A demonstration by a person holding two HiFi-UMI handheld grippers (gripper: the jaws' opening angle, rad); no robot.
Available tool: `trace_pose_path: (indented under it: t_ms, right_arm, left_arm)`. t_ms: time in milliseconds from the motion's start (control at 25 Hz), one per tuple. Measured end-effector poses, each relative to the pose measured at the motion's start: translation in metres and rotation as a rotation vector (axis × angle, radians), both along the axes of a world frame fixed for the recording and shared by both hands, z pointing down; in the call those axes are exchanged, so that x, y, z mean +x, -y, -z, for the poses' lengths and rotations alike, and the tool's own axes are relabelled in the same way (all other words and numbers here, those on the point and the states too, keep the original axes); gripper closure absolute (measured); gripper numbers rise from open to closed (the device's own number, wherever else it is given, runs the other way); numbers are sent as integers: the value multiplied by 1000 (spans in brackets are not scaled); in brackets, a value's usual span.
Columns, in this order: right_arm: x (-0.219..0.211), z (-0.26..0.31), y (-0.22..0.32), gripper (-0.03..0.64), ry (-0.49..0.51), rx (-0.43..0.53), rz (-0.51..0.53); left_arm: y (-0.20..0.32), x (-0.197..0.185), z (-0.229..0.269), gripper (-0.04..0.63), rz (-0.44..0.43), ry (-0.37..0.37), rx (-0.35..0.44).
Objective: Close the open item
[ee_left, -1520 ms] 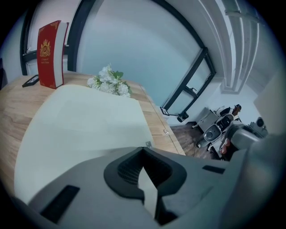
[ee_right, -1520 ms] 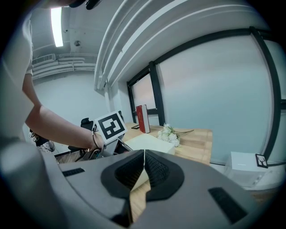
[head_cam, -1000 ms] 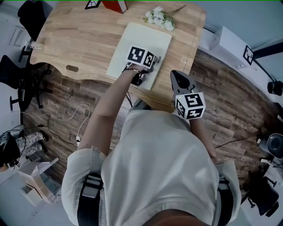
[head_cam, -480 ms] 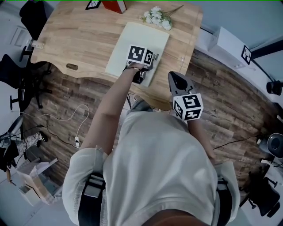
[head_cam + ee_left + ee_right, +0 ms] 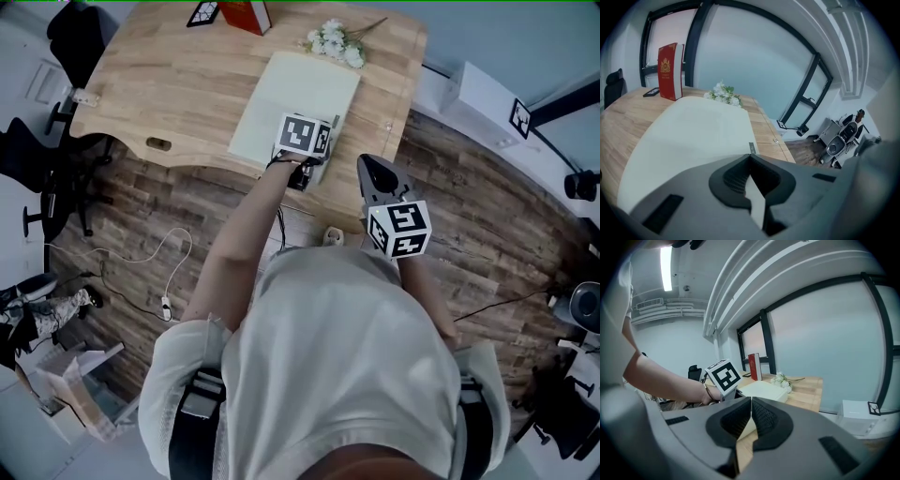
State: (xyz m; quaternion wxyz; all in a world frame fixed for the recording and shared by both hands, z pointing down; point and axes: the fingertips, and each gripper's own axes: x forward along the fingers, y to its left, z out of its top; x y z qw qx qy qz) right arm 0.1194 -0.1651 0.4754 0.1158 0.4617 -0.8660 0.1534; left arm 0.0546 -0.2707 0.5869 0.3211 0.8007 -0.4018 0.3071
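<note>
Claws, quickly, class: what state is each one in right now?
Left claw: closed, nothing seen between its tips.
Right claw: closed, empty.

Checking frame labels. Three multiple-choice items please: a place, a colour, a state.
1. Where do the white flowers lie?
A. On the floor.
B. On the table, past the far end of the pale case.
C. On a chair.
2. What colour is the upright book?
A. Red.
B. Blue.
C. Black.
3. How do the right claw's jaws stand?
A. Wide apart.
B. Clamped on the book.
C. Together, nothing between them.
Key: 1 B, the head view shows them on the wood beyond the case; 2 A, its cover is red in the left gripper view; 3 C, the right gripper view shows the jaws shut together.
</note>
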Motion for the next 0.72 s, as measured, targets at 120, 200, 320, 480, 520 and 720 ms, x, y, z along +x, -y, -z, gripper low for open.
trace_pose_path:
  t_ms: [120,200,320,480,520,720]
  right_arm:
    - [-3,-1,-11,597,-2,-8,-20]
    - [-7,-2,-19,597,0,-17,-32]
    - [-15,-1,-37,597,-3,-24,-36]
    - [-28,-2,-58,597,-9,-24,-36]
    - [-31,-2,-62,597,-11,-26,-38]
    - [-47,1,-83,597,-21,-28,-37]
  left_arm:
    - [-17,-7,8,575,16,-44,19]
    - [-29,-15,11,575,37,-79,30]
    - [-52,-30,14,575,74,-138,34]
    - [-87,-49,16,575,112,-220,29]
    - [-95,-53,18,575,121,-237,32]
    - [-133,-78,35,575,182,-317,64]
